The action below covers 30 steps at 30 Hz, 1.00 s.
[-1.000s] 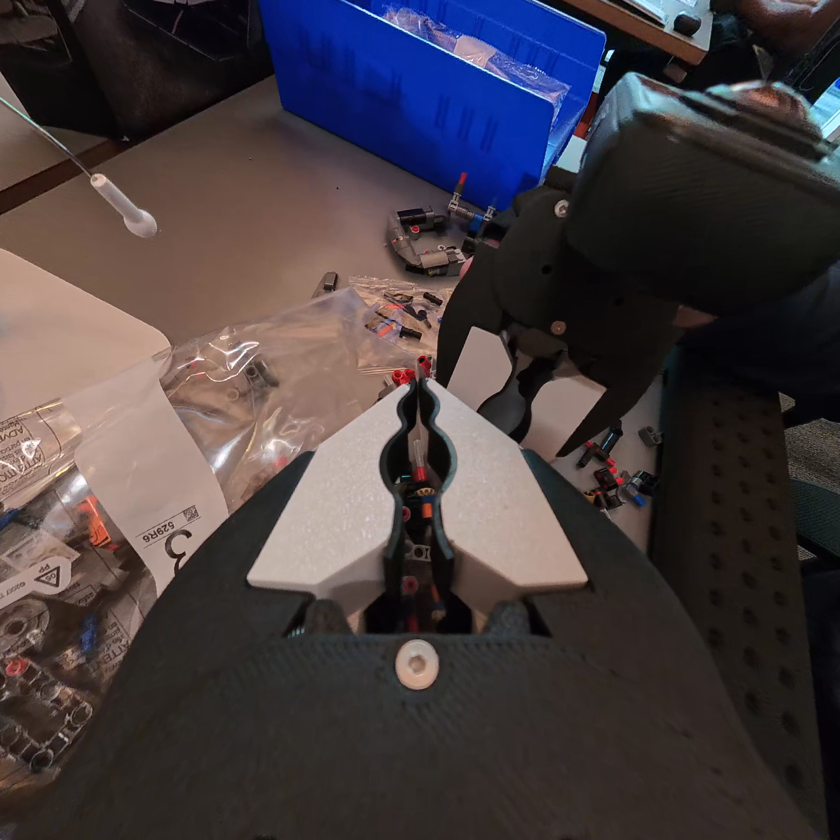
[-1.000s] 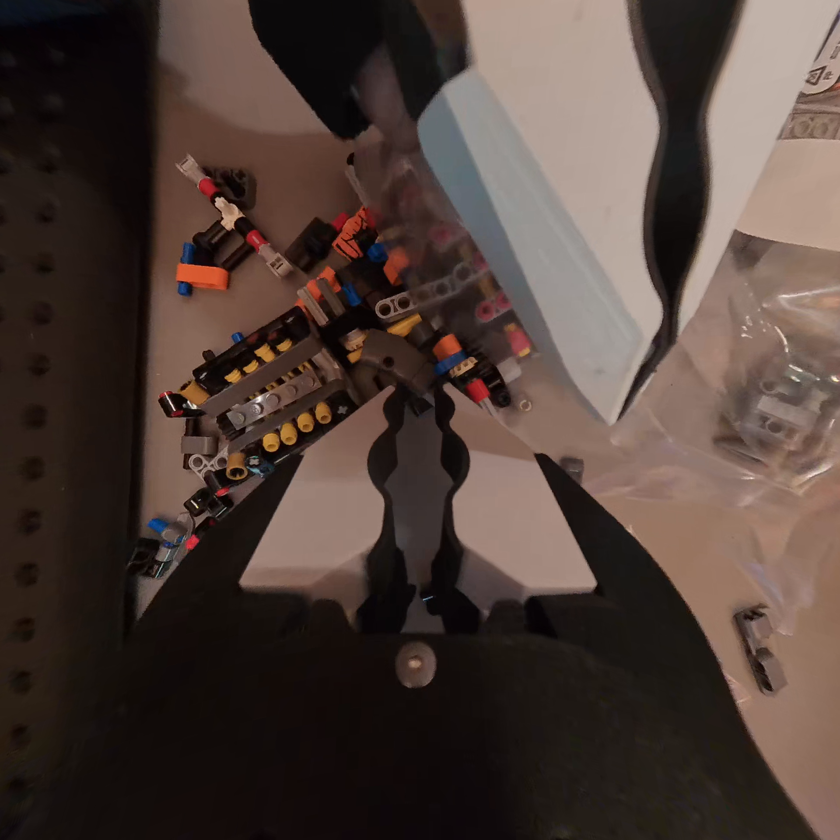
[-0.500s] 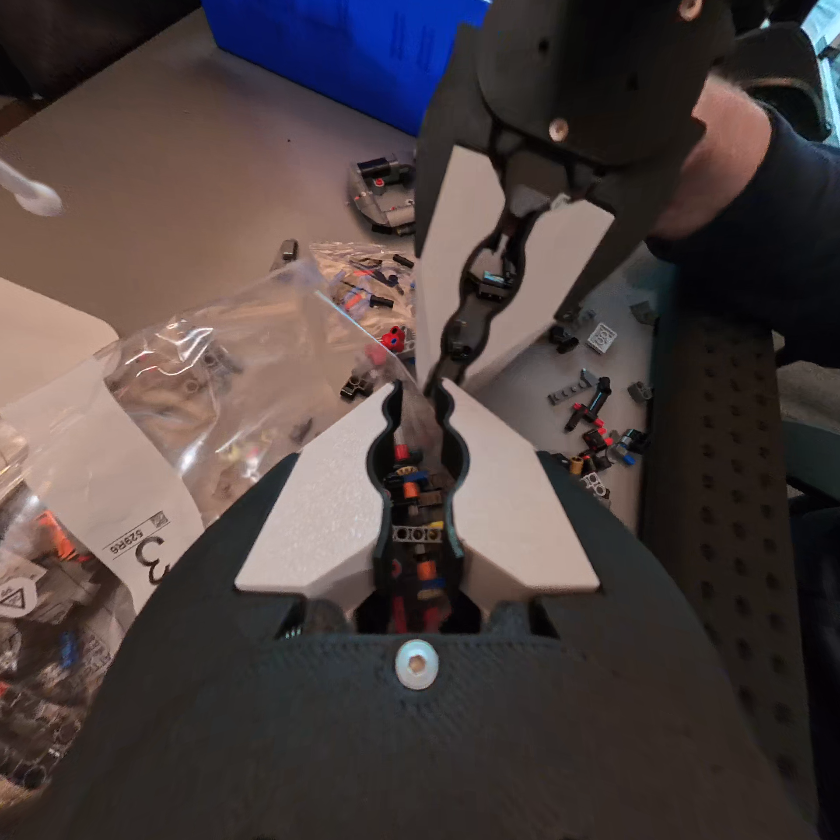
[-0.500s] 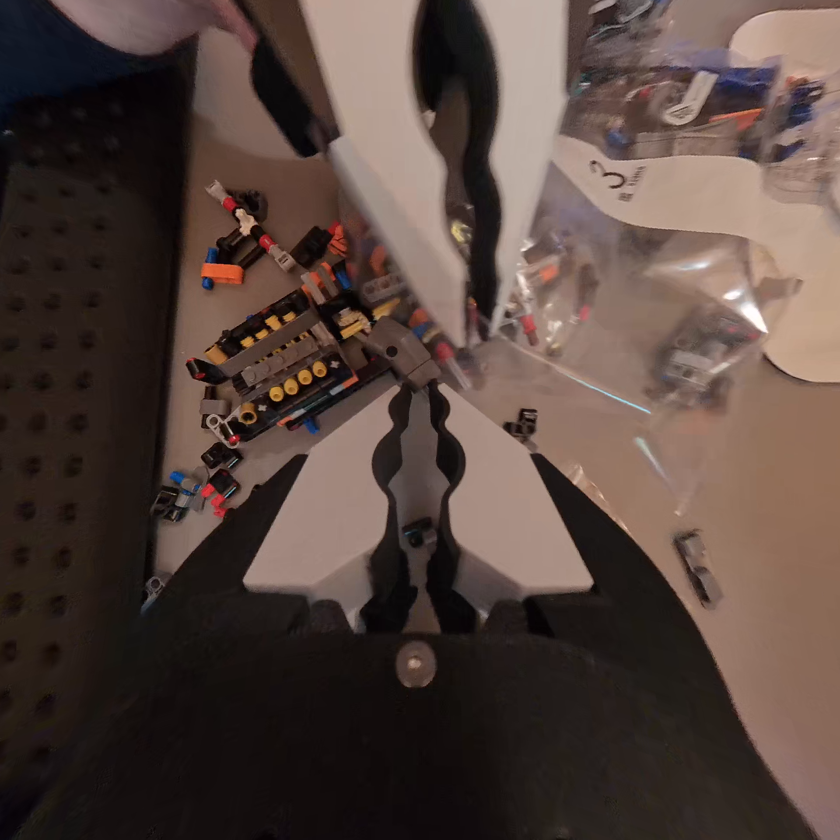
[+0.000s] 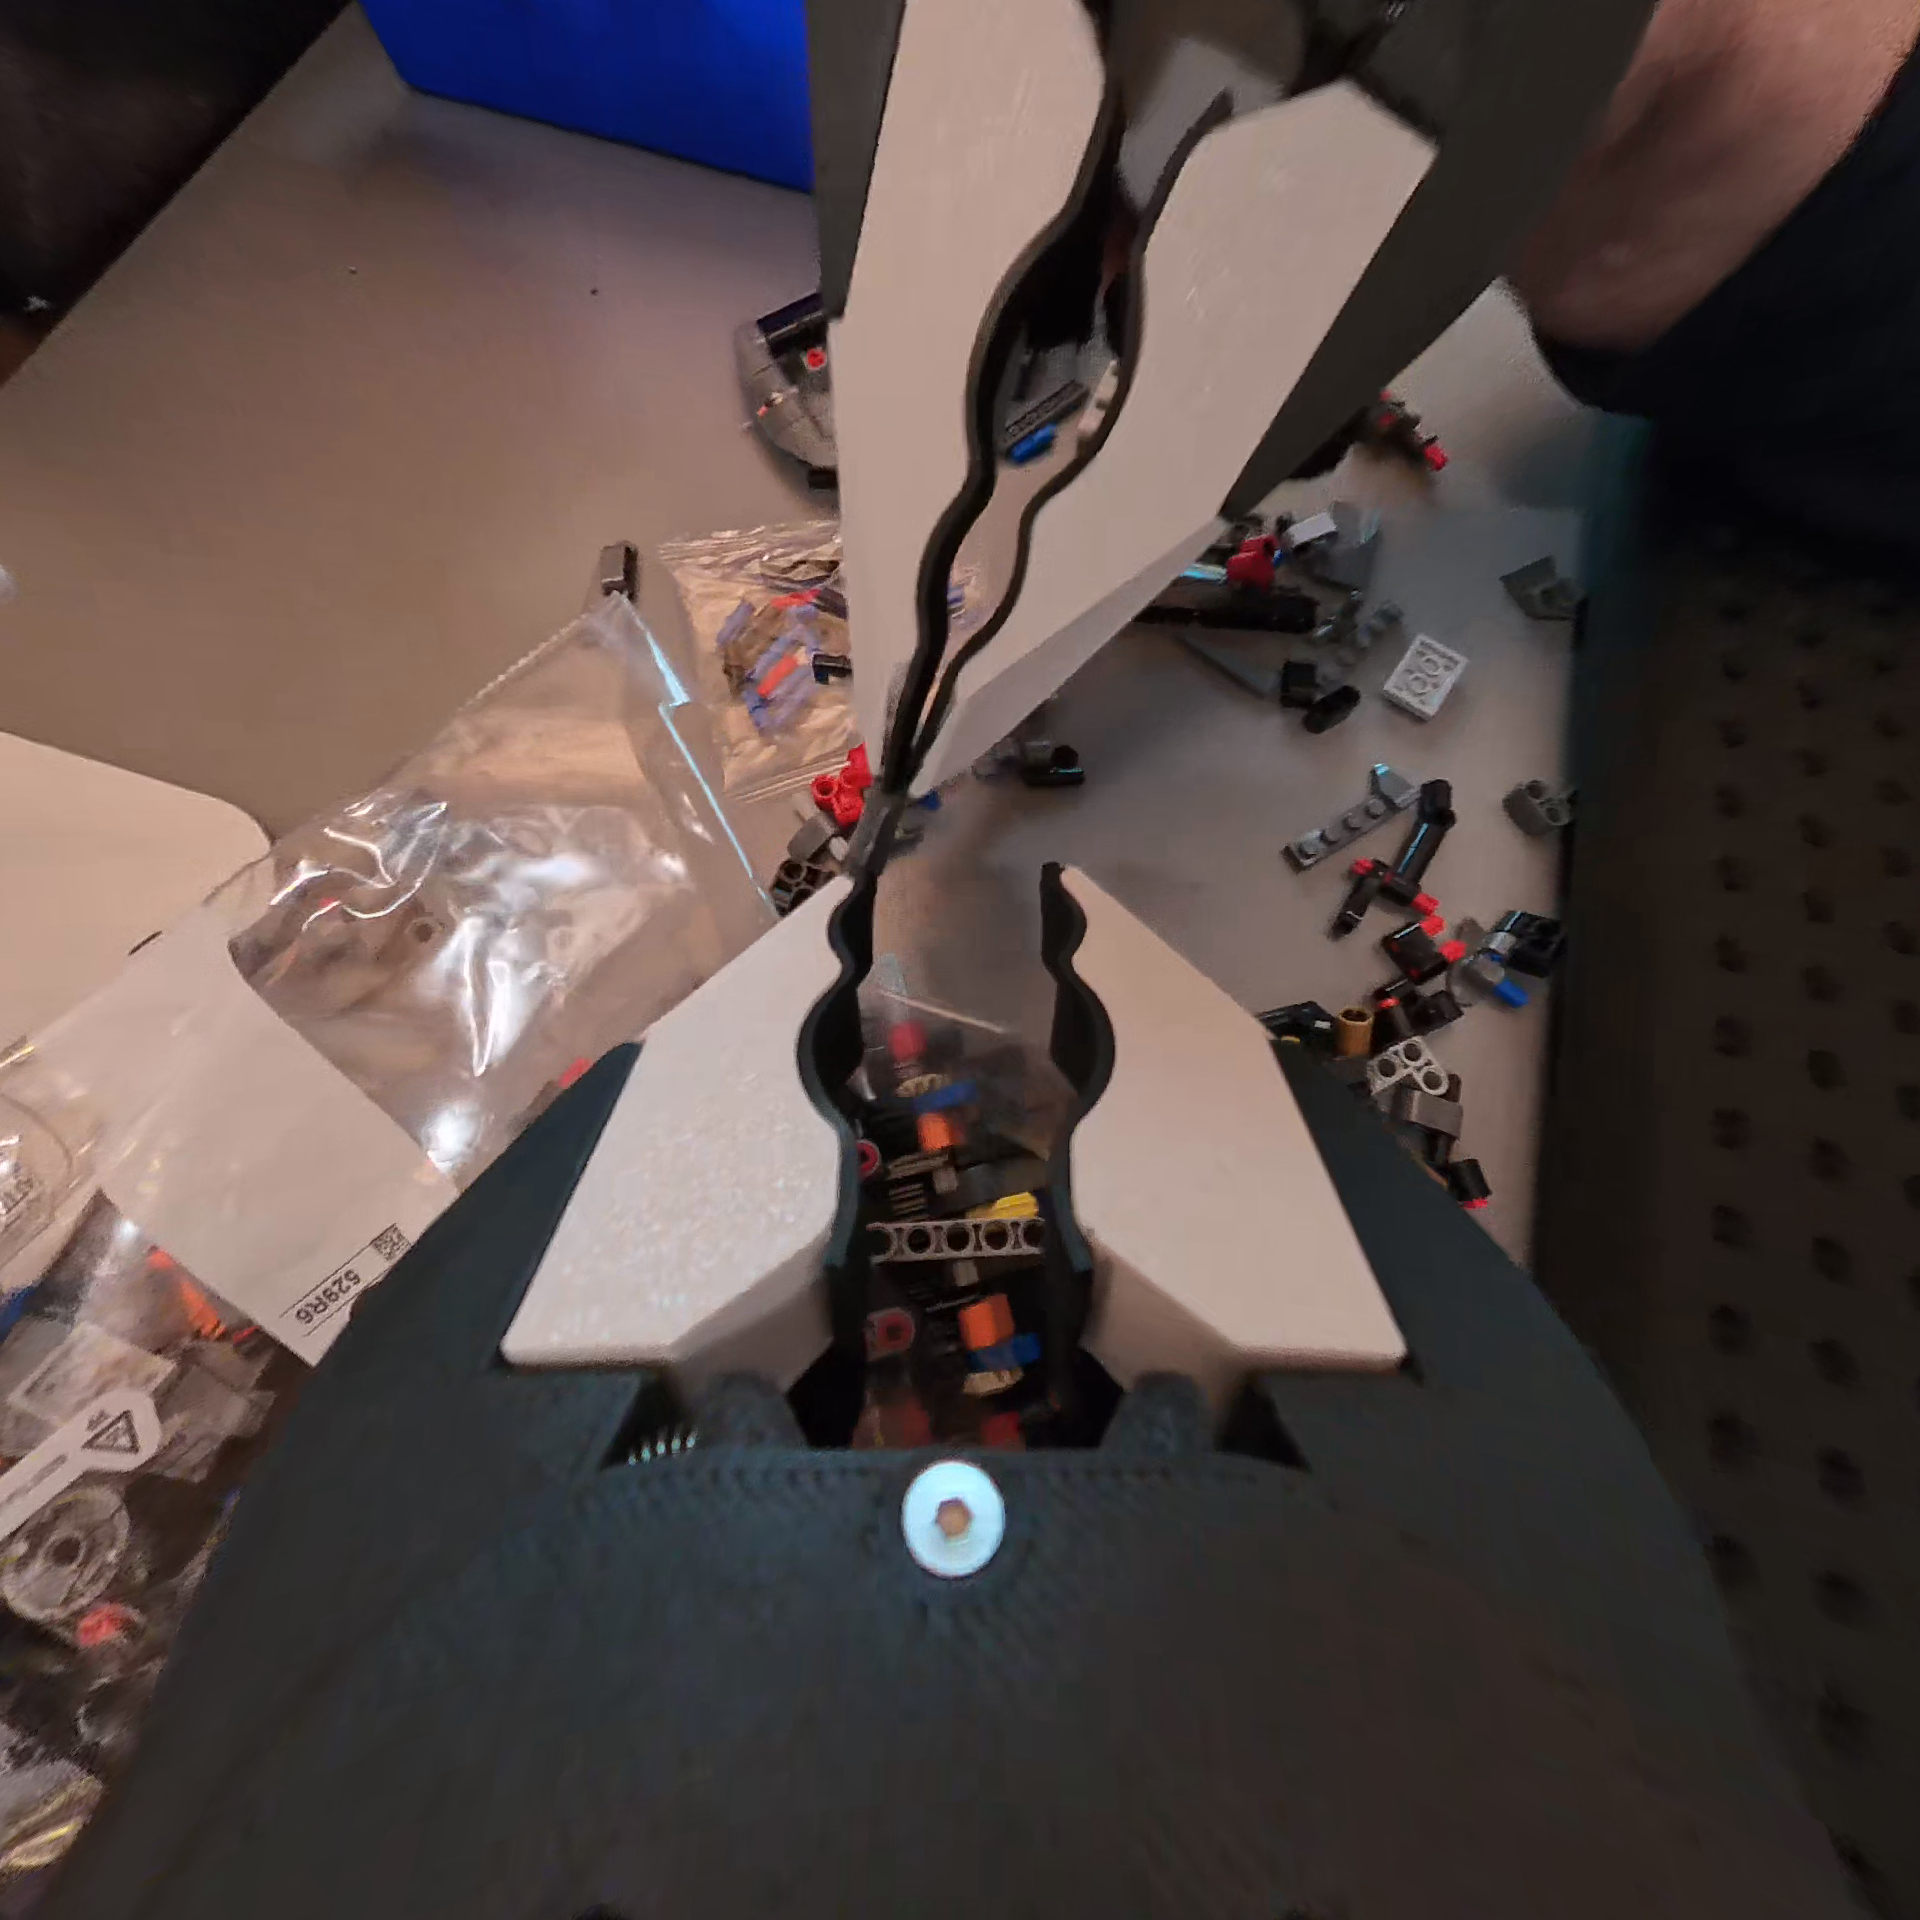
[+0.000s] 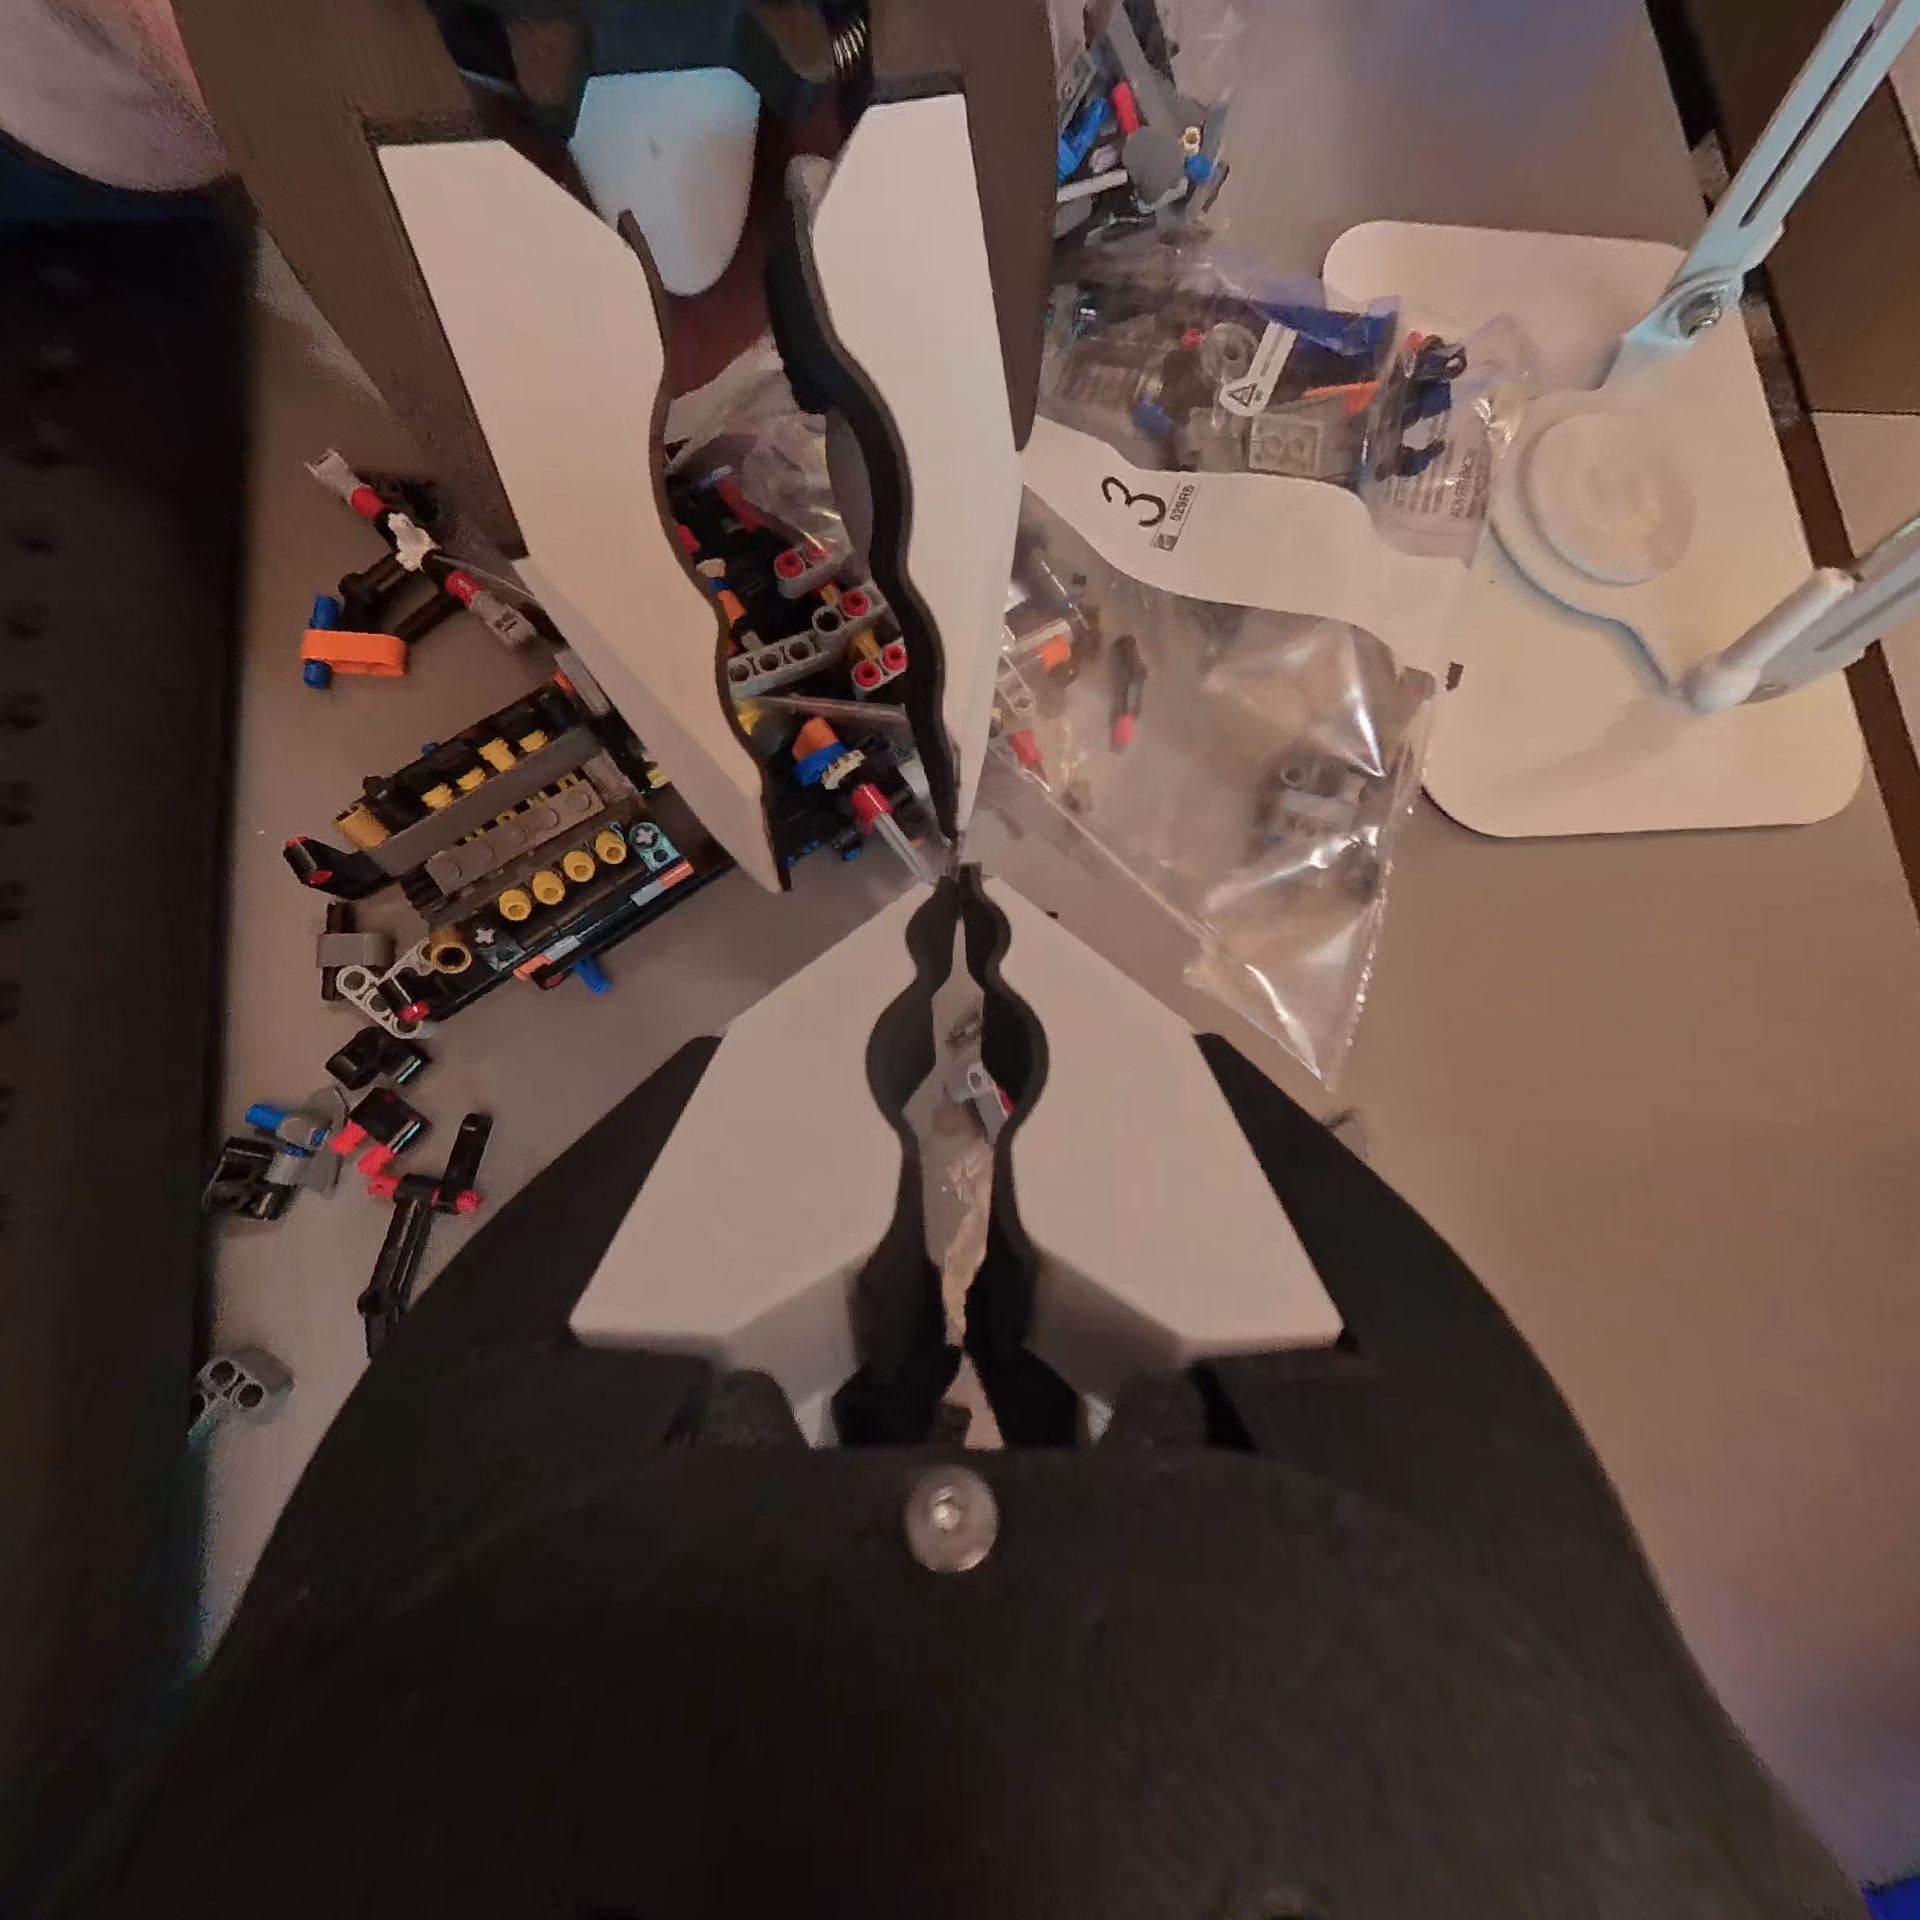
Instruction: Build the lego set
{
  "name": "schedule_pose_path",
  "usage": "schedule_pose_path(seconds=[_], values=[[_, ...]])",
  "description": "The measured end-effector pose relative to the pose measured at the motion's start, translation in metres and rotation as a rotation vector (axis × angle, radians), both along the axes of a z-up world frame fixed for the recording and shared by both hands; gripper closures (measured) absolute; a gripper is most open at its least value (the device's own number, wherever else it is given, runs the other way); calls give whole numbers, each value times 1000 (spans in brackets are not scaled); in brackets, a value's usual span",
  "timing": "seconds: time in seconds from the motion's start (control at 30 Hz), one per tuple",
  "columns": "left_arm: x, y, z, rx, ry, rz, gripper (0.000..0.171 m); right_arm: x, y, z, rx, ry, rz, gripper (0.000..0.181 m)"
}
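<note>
A small clear bag of lego pieces [image 5: 940, 1049] lies between the fingers of my left gripper [image 5: 951, 883], which is open around it. My right gripper [image 5: 894, 790] comes down from above, shut, with its tips on the bag's top edge. In the right wrist view my right gripper [image 6: 961, 883] is shut with crinkled bag film between its jaws. The open left gripper [image 6: 862, 852] points at it tip to tip, and the bag's pieces [image 6: 810, 623] show between its fingers. A partly built black, grey and yellow lego assembly [image 6: 499, 831] lies on the table to the left.
A larger clear bag with a white numbered label [image 5: 468, 935] [image 6: 1226, 727] lies beside the grippers. Loose pieces [image 5: 1403, 935] are scattered on the grey table. A blue bin [image 5: 623, 104], a white stand base [image 6: 1621, 582] and a black perforated mat [image 5: 1745, 1039] border the area. The grippers are tip to tip, or close to it.
My left gripper was shut on the small bag and has opened. My right gripper has come closer, tip to tip with the left one, and shut on the bag's edge.
</note>
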<state>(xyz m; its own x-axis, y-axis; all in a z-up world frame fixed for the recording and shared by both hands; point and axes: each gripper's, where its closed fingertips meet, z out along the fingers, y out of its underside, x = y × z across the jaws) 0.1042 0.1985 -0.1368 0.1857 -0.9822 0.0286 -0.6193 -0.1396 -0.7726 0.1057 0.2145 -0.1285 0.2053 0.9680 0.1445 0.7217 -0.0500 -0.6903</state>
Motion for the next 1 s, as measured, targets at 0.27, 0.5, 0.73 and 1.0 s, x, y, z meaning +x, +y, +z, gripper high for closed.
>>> schedule_pose_path(seconds=[0.27,0.5,0.73,1.0], values=[[-2,6,-8,32,50,26,143,2,-2,-1,-18,6,13,181],[-2,6,-12,31,70,26,144,1,-2,8,-43,77,8,181],[-4,8,-13,35,85,35,147,23,29,-43,-54,-152,-142,159],[-4,8,-14,34,87,34,148,24,28,-62,-120,-193,-148,172]])
